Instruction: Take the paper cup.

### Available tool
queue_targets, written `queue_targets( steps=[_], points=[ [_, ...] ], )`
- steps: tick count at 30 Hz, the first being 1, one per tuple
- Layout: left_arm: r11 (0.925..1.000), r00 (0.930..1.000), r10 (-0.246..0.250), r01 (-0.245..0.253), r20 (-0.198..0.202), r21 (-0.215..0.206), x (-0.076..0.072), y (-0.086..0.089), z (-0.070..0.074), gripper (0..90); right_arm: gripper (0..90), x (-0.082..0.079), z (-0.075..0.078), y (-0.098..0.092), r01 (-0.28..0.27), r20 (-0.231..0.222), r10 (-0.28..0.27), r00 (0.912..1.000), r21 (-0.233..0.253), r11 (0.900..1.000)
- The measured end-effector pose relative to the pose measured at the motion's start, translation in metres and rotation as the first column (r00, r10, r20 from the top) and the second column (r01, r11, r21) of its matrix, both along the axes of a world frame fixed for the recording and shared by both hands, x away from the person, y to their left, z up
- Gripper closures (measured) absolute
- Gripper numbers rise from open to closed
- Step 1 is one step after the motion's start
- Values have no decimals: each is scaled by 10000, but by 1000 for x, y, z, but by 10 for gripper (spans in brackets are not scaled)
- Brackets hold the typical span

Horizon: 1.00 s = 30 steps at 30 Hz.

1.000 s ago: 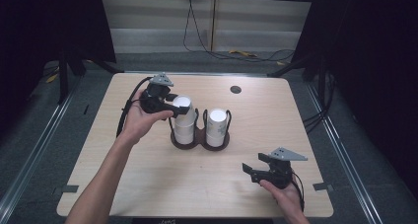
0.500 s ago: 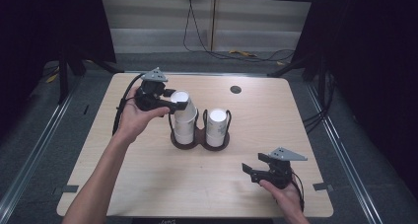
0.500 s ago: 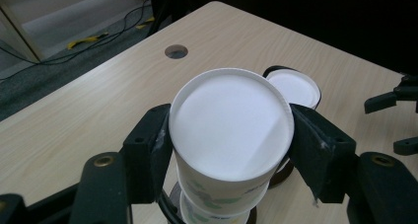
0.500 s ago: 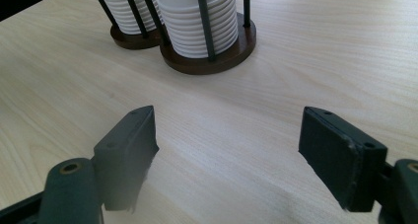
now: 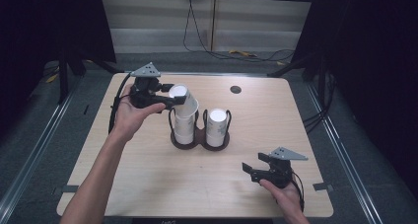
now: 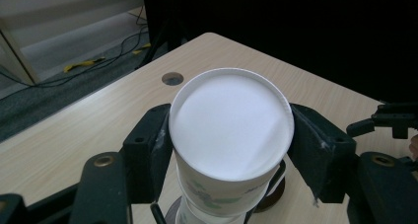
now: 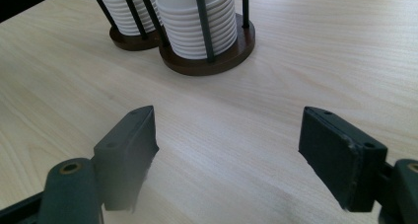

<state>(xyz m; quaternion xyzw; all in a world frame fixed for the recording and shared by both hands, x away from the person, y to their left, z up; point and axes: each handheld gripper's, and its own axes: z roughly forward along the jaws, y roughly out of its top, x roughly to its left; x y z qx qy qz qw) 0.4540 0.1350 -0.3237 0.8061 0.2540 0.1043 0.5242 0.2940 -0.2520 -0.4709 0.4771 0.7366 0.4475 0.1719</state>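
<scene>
A dark two-ring cup holder [image 5: 199, 141] stands mid-table with two stacks of upside-down white paper cups. My left gripper [image 5: 167, 101] is shut on the top paper cup [image 5: 183, 101] of the left stack [image 5: 184, 129], lifted and tilted above it. In the left gripper view the cup [image 6: 230, 130] fills the space between both jaws, base toward the camera. The right stack [image 5: 217, 127] stands untouched. My right gripper [image 5: 252, 170] rests open near the front right of the table, empty; in the right gripper view the holder [image 7: 207, 61] and its stacks [image 7: 197, 17] lie ahead.
The light wooden table [image 5: 148, 184] has a round cable hole [image 5: 235, 90] at the back right. Black cables trail from both grippers. Dark floor and rails surround the table.
My left gripper has lifted the top cup off the left stack and tilted it up and left. The right gripper has stayed still.
</scene>
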Motion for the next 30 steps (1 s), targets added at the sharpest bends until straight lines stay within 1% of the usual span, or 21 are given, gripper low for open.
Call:
queue_targets(
  steps=[2,3,6,8,11,12,14,17,18,20,23,25,26,28,29,30],
  points=[
    [9999,9999,-71,72,72,-124,0,1,1,365,223,1,0,0,18,-25,-18,10000,37,10000],
    [9995,9999,-118,120,92,-298,1,3,1,365,223,2,0,1,48,-43,-48,10000,119,9999],
    [9985,9998,-132,140,170,-520,0,6,3,365,222,3,0,1,29,-12,-29,10000,125,9999],
    [9983,9996,-75,91,281,-579,-2,8,2,365,222,3,0,1,58,-37,-58,10000,116,9999],
    [9966,9996,-75,97,273,-822,-4,11,1,365,222,3,0,1,38,-26,-38,10000,124,9999],
    [9966,9996,-75,97,273,-822,-4,11,1,365,222,3,0,1,38,-26,-38,10000,124,9999],
    [9942,9995,-46,79,313,-1072,-6,14,0,365,222,2,0,1,8,-8,-8,10000,140,9999],
    [9930,9996,-161,187,230,-1164,-10,13,-1,365,222,2,1,2,-21,67,20,10000,164,9999],
    [9925,9994,-150,185,296,-1208,-11,13,-2,365,222,1,1,2,-56,83,55,10000,161,9999],
    [9901,9995,-175,208,251,-1388,-14,13,-3,365,221,1,1,2,-107,111,105,9999,161,9998],
    [9874,9992,-355,378,177,-1539,-17,13,-4,365,221,0,2,2,-125,171,121,9998,197,9997],
    [9875,9991,-363,389,195,-1529,-18,13,-4,365,220,-1,2,2,-142,200,138,9997,207,9997],
    [9851,9990,-408,432,173,-1663,-20,13,-5,365,220,-1,2,2,-128,208,123,9997,219,9997],
    [9874,9995,-311,318,69,-1552,-23,13,-5,365,219,-1,3,2,-123,205,117,9997,297,9995],
    [9882,9994,-320,332,104,-1497,-24,13,-6,365,218,-1,3,3,-138,220,130,9997,327,9994],
    [9875,9992,-383,388,65,-1526,-25,13,-7,365,218,-2,3,3,-160,239,152,9996,336,9993]
  ],
)
